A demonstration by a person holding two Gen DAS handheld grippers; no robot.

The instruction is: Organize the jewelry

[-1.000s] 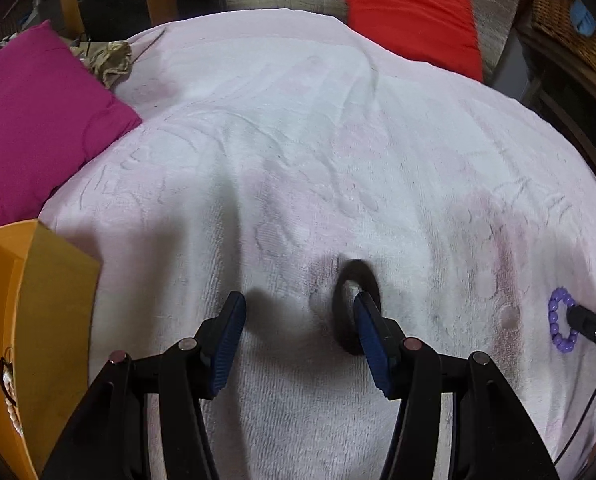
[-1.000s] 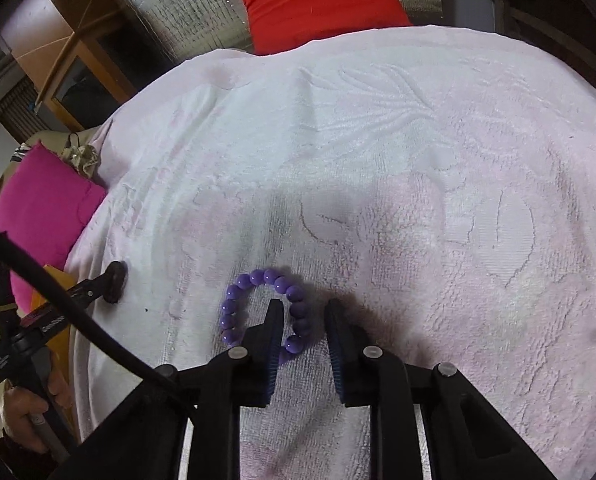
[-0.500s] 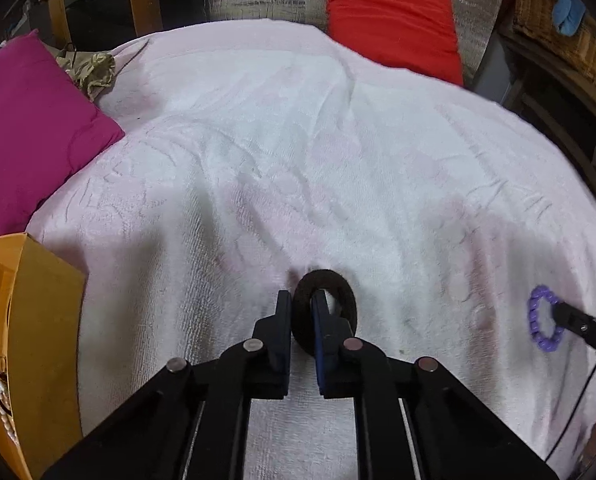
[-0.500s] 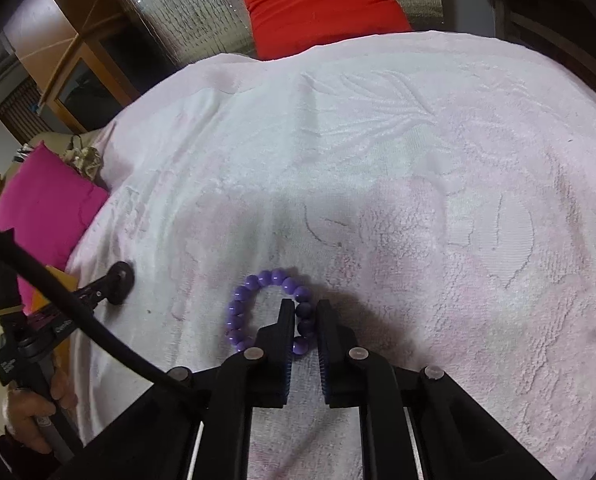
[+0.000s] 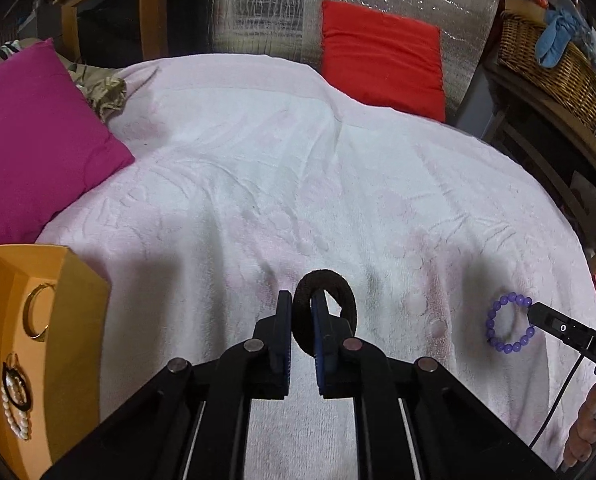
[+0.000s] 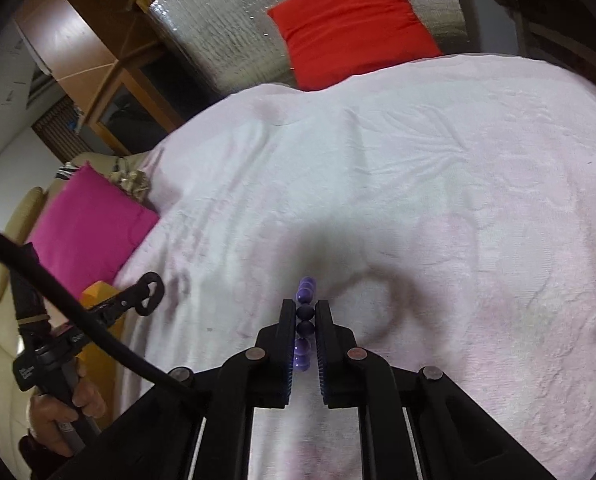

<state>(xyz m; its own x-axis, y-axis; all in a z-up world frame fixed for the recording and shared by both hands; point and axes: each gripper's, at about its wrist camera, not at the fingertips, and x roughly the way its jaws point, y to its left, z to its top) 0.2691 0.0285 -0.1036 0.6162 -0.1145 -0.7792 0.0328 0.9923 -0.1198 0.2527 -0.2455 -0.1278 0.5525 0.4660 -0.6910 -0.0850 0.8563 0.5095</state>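
My left gripper (image 5: 301,300) is shut on a black ring-shaped band (image 5: 345,300) and holds it upright above the white towel (image 5: 258,184). My right gripper (image 6: 302,308) is shut on a purple bead bracelet (image 6: 305,290), lifted off the towel and seen edge-on. In the left wrist view the bracelet (image 5: 497,320) hangs as a ring from the right gripper's tip at the right. In the right wrist view the left gripper (image 6: 146,296) shows at the left with the black band. An orange box (image 5: 26,320) at lower left holds a gold ring, a dark hoop and a pearl strand.
A magenta cushion (image 5: 30,132) lies at the left and a red cushion (image 5: 381,60) at the far edge against silver foil. A wicker basket (image 5: 549,60) stands on a shelf at the right. A wooden cabinet (image 6: 98,80) is behind the bed.
Both grippers closed, the left on the black band and the right on the purple bracelet, and both lifted their pieces off the towel.
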